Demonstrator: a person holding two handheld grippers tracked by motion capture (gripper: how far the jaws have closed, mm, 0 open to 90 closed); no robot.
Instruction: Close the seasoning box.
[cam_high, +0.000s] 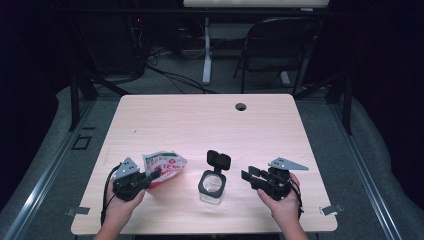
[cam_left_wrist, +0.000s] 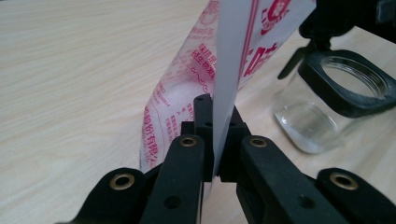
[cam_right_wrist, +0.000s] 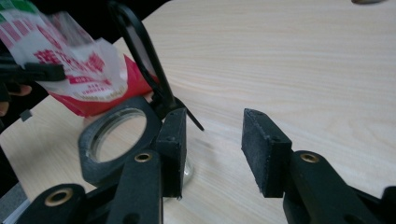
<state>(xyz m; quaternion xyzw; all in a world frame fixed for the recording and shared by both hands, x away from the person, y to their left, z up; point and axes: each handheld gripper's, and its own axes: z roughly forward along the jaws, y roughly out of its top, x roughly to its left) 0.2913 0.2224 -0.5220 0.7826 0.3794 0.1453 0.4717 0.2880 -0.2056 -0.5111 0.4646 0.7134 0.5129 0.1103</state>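
1. The left hand-held gripper (cam_high: 150, 176) is seen at the lower left of the high view, pinching a red-and-white bag (cam_high: 165, 167); in the left gripper view the jaws are pressed together on a thin edge of the bag (cam_left_wrist: 205, 70).
2. The bag is held tilted toward the jar (cam_high: 212, 184), which stands at the lower middle of the high view on the desk (cam_high: 200, 120), with its black flip lid (cam_high: 218, 160) swung open and upright.
3. The right hand-held gripper (cam_high: 248, 176) is seen at the lower right of the high view, just beside the jar; its jaws are spread, and nothing is gripped between them in the right gripper view (cam_right_wrist: 212, 144).
4. The jar (cam_right_wrist: 119, 140) is therefore judged to be unsteadied, with one jaw close against its collar but no clamp on it.
5. A spill could follow if the bag is tipped before its mouth is over the jar opening, since the bag sits to the jar's left, apart from it.
6. The bag could slip, as only a thin strip of film is pinched.
7. The jar could be knocked or pushed over by the bag or by the closing right jaws, being light and apparently empty.
8. The upright lid could be struck by the bag and fall shut over the opening.
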